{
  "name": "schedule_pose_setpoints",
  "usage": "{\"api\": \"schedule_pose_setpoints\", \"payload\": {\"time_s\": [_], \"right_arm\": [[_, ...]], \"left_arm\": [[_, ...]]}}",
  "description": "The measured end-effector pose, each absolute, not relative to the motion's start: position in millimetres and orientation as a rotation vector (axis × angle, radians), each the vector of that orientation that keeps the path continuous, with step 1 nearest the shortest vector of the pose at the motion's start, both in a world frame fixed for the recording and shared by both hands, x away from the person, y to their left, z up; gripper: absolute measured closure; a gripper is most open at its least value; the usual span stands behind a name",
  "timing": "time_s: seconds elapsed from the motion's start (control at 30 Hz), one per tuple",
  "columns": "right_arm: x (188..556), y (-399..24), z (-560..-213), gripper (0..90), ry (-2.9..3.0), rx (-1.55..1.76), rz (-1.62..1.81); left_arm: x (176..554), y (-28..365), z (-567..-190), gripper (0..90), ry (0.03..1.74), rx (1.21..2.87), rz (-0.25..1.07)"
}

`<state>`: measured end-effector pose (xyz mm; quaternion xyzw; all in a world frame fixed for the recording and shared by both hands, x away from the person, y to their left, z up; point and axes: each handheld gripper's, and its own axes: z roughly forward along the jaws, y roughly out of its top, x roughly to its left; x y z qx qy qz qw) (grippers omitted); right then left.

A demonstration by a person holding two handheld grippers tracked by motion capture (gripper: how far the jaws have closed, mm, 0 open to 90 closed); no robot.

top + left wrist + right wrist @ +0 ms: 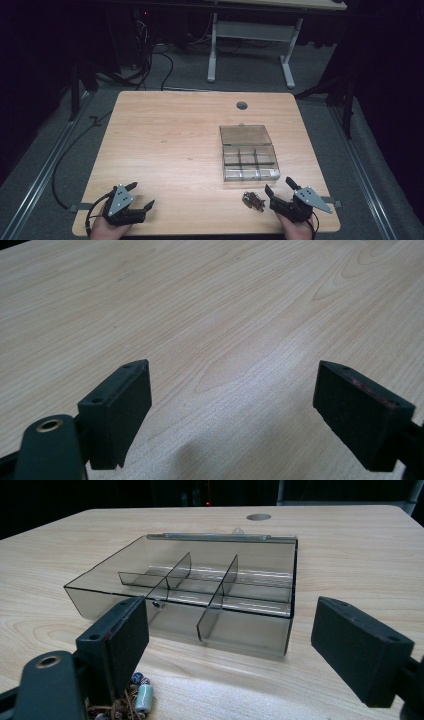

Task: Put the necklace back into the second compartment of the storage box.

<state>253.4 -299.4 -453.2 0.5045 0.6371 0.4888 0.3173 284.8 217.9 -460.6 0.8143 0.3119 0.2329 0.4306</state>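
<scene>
High view: pale wooden desk [165, 145] with rounded corners, seen from above, on a grey floor with dark cables and a second white-legged desk frame beyond. Right of centre, a smoky transparent plastic compartment box [249, 161] with its lid [245, 134] swung fully open and lying flat on the far side, so box and lid together run lengthwise away from the near edge; tray split by dividers into two rows of three cells, apparently bare. Small round grey grommet [242, 105] in the desk just past the lid. Near the front edge, right of centre, a little tangled heap of beads on cord [253, 201], close beside the right gripper [280, 187], apart from the box. Left gripper [141, 194] near the front left corner, well apart from everything, jaws spread wide and holding nothing; right gripper likewise wide and holding nothing. Right gripper view: open tray seen low from its near long side, dividers standing upright, hinge line and lid beyond, beads and cord [135, 700], one pale green, peeking out behind the left-hand jaw. Left gripper view: bare wood grain between two well-separated black jaws of the left gripper [232, 407].
</scene>
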Motion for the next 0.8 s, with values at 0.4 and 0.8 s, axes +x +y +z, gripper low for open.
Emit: {"api": "schedule_pose_setpoints", "payload": {"time_s": [0.4, 0.8], "right_arm": [[253.8, -300.1, -453.2, 15.5, 1.676, 1.336, 1.289], [252.7, -299.2, -453.0, 15.5, 1.692, 1.327, 1.28]], "left_arm": [[285.0, 218.2, -460.5, 16.1, 0.789, 2.026, 0.582], [285.0, 218.7, -460.4, 16.1, 0.786, 2.024, 0.581]]}}
